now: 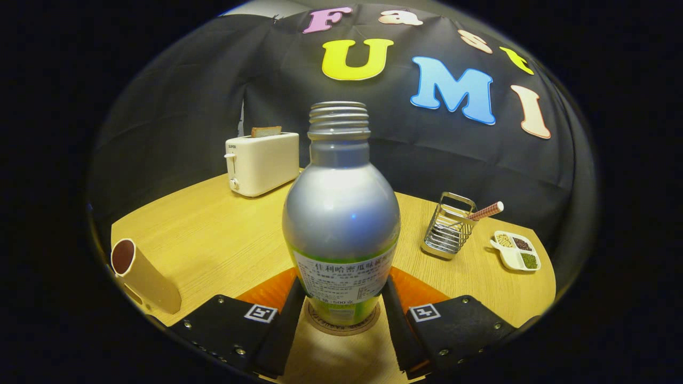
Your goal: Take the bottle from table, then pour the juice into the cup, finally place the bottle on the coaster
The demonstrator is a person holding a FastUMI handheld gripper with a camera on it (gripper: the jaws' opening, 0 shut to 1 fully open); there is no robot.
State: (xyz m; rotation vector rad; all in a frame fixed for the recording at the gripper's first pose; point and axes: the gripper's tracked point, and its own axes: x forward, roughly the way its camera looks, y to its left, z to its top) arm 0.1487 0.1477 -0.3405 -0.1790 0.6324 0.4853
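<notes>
A silver bottle [341, 213] with a green base and a white label stands upright, uncapped, between my fingers. Its base rests on a round brown coaster [341, 326]. My gripper [341, 298] is shut on the bottle's lower part, with the left finger [291, 320] and the right finger [396, 320] pressed against its sides. A tan cup [143, 277] with a dark inside stands on the table to the left of the fingers.
An orange mat [269, 292] lies under the bottle on the wooden table [224, 229]. Beyond on the left stands a white toaster [261, 162] with a slice of bread. To the right are a wire holder [448, 226] with a striped straw and a small divided dish [516, 250].
</notes>
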